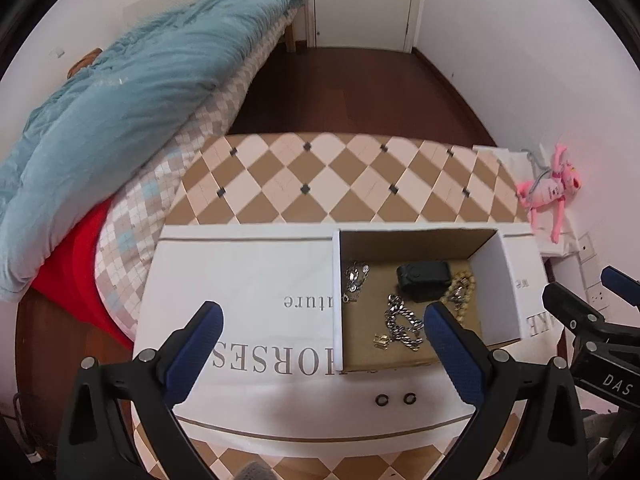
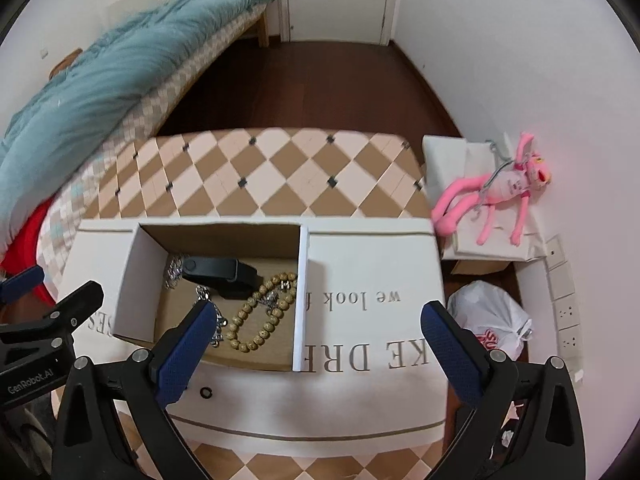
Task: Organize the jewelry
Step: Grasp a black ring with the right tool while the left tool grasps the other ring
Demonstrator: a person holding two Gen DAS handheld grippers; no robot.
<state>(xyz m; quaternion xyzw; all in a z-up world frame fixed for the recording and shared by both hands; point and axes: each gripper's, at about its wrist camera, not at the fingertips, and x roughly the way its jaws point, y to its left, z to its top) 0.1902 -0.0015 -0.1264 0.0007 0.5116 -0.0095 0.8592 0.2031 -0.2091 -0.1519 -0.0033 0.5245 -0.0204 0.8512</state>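
Observation:
A small open cardboard box (image 1: 502, 284) (image 2: 140, 280) stands on a white printed bag (image 1: 248, 280) (image 2: 372, 264). Inside lie a silver chain (image 1: 402, 326), a smaller silver piece (image 1: 355, 276), a black wristband (image 1: 422, 276) (image 2: 220, 270) and a wooden bead bracelet (image 2: 262, 314) (image 1: 460, 292). Two small black rings (image 1: 396, 399) lie on the bag in front of the box; one ring (image 2: 205, 393) shows in the right wrist view. My left gripper (image 1: 322, 326) is open and empty, near the box's front left. My right gripper (image 2: 320, 326) is open and empty, over the box's right wall.
The bag rests on a diamond-patterned table (image 1: 320, 176) (image 2: 280, 172). A bed with a blue quilt (image 1: 132, 92) lies to the left. A pink plush toy (image 2: 496, 196) sits on white boxes at the right, with a white plastic bag (image 2: 488, 312) below.

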